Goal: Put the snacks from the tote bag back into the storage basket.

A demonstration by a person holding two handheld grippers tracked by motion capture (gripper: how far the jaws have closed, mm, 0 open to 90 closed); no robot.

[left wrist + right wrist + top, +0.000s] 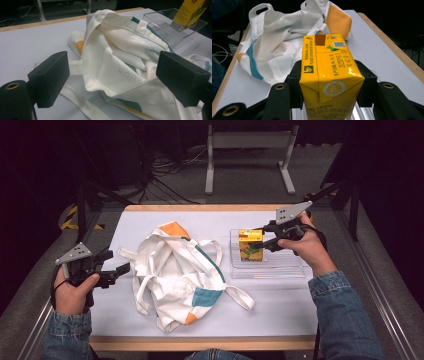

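Observation:
A yellow drink carton [250,244] stands upright in a clear plastic tray [287,267] on the right of the table. My right gripper [259,241] is shut on the carton [329,75], one jaw pressed on each side. A crumpled white tote bag [175,275] with orange and teal patches lies in the middle of the table. My left gripper [121,271] is open at the bag's left edge, just above the table. Between its jaws lie the bag's folds [117,65] and a strap [77,67]. The carton [190,12] and tray [172,30] appear beyond the bag.
The table has a white top [125,310] with a wooden edge [200,342]. A metal frame [247,157] and cables lie on the floor behind the table. Black stands rise at both back corners.

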